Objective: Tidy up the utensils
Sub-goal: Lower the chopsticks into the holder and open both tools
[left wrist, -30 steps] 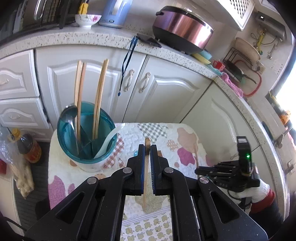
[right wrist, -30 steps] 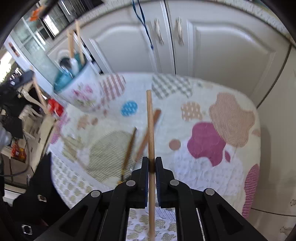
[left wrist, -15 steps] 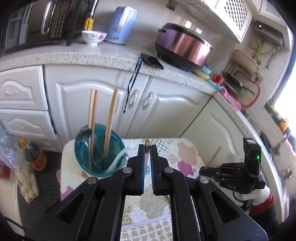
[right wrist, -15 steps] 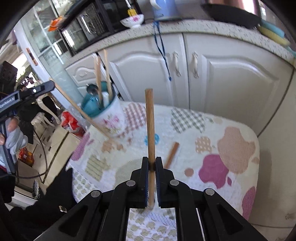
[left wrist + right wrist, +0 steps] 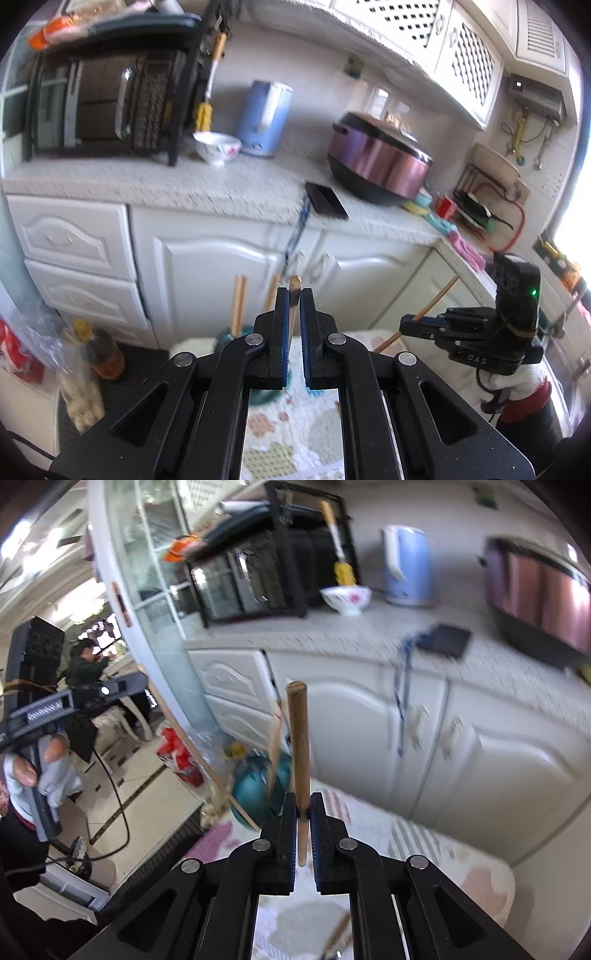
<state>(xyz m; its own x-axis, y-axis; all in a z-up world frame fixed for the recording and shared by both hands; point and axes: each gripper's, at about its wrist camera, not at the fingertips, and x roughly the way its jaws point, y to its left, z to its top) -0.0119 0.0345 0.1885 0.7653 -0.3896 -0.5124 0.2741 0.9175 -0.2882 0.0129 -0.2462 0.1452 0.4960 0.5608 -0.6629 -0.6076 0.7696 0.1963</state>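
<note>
Two chopsticks [image 5: 239, 302] upright in teal holder [image 5: 255, 794], floral bowl [image 5: 217, 147] on counter [image 5: 147, 181]

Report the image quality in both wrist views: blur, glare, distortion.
Left wrist view: fisheye bends the cabinets; the counter is motion-smeared, window glare at the right edge, left gripper sharp. Right wrist view: stronger smear on the cabinet doors and rice cooker; right gripper and its chopstick crisp.
</note>
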